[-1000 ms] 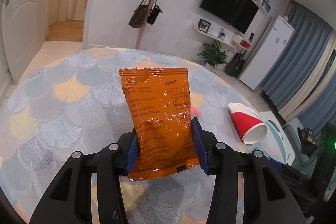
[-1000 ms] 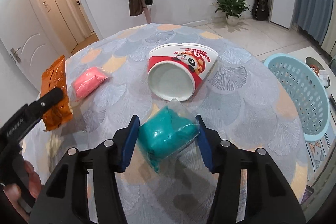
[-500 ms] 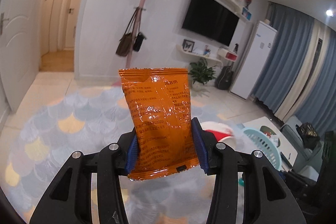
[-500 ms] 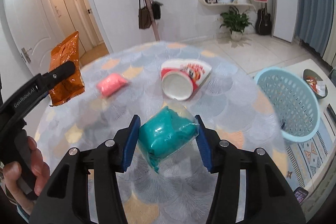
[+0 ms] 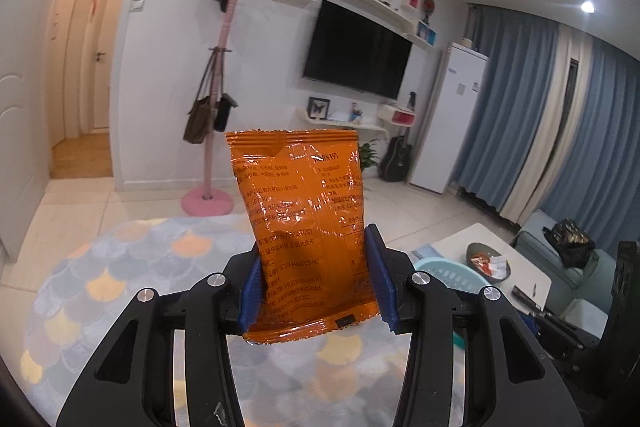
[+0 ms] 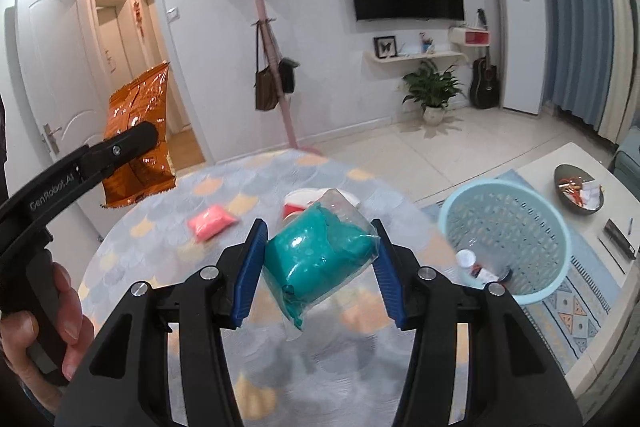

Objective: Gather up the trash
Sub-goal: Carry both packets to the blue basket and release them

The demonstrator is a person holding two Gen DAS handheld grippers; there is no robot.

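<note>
My left gripper (image 5: 316, 279) is shut on an orange snack packet (image 5: 300, 211), held upright above the round table (image 5: 80, 291). In the right wrist view that orange packet (image 6: 138, 131) shows at the left, clamped in the left gripper's finger (image 6: 120, 151), with a person's hand (image 6: 48, 319) on the handle. My right gripper (image 6: 320, 267) is shut on a clear bag of teal stuff (image 6: 320, 255), lifted over the table. A pink packet (image 6: 212, 223) and a red-and-white paper cup (image 6: 300, 201), half hidden behind the teal bag, lie on the table. A light blue basket (image 6: 504, 227) stands to the right on the floor.
The basket holds a small bottle (image 6: 468, 261). A low white table (image 6: 592, 227) with a dark bowl (image 6: 578, 189) stands beyond the basket. A pink coat stand (image 6: 276, 67) with bags rises behind the round table. The basket's rim (image 5: 440, 267) peeks out beside the left gripper.
Both grippers have risen off the table with their packets. The views now take in more of the room, and the basket has come closer in the right wrist view.
</note>
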